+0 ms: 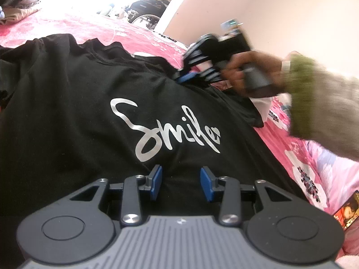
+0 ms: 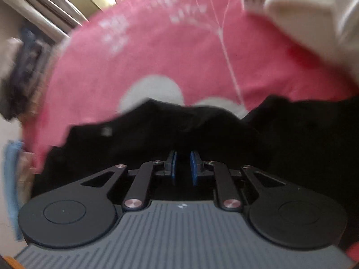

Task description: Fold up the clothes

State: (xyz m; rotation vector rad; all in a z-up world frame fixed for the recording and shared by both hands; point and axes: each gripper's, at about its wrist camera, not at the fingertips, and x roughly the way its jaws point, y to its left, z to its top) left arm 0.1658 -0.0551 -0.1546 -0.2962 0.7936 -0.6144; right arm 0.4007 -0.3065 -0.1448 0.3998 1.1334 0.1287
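Note:
A black T-shirt (image 1: 89, 112) with a silver "Smile" print (image 1: 161, 127) lies spread on a pink bedspread (image 1: 94, 27). My left gripper (image 1: 181, 172) is open and empty, just above the shirt below the print. My right gripper (image 1: 190, 76) shows in the left wrist view at the shirt's far right edge, held by a hand in a green sleeve. In the right wrist view the right gripper (image 2: 183, 157) has its blue pads a narrow gap apart over the black shirt (image 2: 224, 130). The view is blurred, and I cannot tell if cloth sits between the pads.
The pink bedspread (image 2: 179, 44) has white patterns. A white cloth (image 2: 303, 11) lies at the top right of the right wrist view. A wall (image 1: 280, 22) stands behind the bed. Dark clutter (image 2: 20, 74) sits at the left.

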